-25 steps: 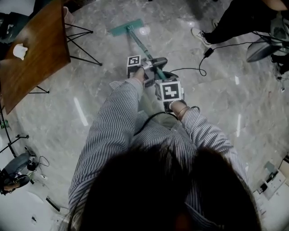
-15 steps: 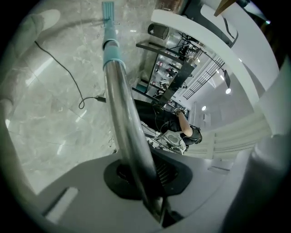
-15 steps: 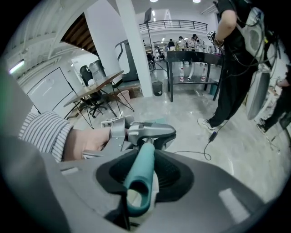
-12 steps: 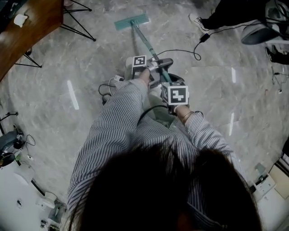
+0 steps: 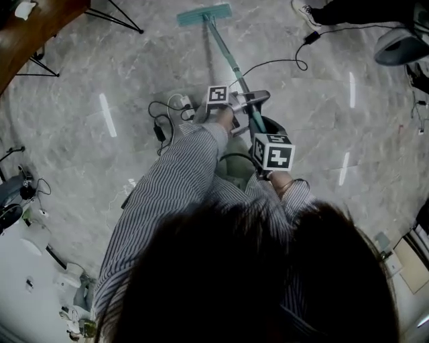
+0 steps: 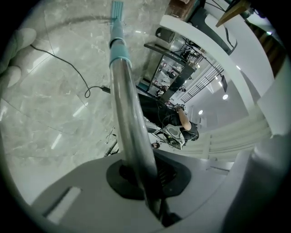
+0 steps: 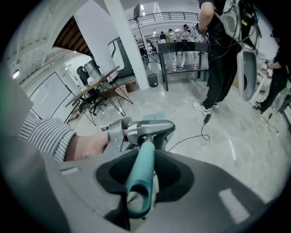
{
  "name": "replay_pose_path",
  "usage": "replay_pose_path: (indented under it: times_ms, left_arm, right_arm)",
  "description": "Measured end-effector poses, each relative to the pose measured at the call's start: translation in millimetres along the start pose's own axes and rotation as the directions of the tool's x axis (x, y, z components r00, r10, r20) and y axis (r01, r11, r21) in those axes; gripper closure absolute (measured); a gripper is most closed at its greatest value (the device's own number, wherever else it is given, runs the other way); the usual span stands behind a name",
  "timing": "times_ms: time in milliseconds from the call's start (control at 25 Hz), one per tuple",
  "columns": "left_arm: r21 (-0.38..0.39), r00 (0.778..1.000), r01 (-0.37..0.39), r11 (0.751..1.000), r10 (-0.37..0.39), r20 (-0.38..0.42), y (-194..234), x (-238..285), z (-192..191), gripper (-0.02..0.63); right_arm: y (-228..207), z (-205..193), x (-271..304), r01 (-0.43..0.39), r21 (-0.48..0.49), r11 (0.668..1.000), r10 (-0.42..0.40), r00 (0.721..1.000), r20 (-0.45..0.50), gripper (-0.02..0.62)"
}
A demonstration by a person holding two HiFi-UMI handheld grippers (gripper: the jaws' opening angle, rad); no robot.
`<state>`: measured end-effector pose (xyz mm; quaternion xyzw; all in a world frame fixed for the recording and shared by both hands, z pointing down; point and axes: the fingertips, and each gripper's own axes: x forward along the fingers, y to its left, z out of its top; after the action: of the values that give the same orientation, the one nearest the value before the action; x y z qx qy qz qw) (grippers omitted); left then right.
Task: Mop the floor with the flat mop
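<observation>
Soft indoor light, glare streaks on the floor [image 5: 67, 107] (fisheye edges dark, warped).

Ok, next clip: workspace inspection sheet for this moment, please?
Surface: grey marble-look floor, glossy.
Job's things: flat mop, teal head flat on the floor ahead, handle slanting back to the grippers.
Clutter: dark gear on the floor at the left edge.
Grippers: left gripper shut on the handle's metal part; right gripper shut on its teal end.
Cables: black cable lying right of the handle; cable tangle near the person's legs.
Surroundings: wooden table upper left; another person's shoe upper right.
</observation>
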<state>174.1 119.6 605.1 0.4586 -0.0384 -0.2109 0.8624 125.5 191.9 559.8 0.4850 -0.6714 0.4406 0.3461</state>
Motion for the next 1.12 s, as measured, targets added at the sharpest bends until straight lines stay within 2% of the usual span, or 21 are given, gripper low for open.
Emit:
replay_pose_path:
  times_ms: [520, 1120]
  left_arm:
    - [0.002, 1.0, 0.011, 1.0, -0.011, -0.004, 27.0, -12.1, -38.9, 0.597]
    - [0.01, 0.998, 0.068, 0.998, -0.068, 0.012, 28.2, -8.3, -41.9, 0.597]
  right_arm:
    - [-0.9, -46.9, -18.0, 0.003, 0.025, 1.0, -0.002, 1.0, -0.02, 0.482]
    - [-8.1, -50.9, -21.7, 0.044, 0.029, 0.999, -0.043, 0.999, -0.003, 0.483]
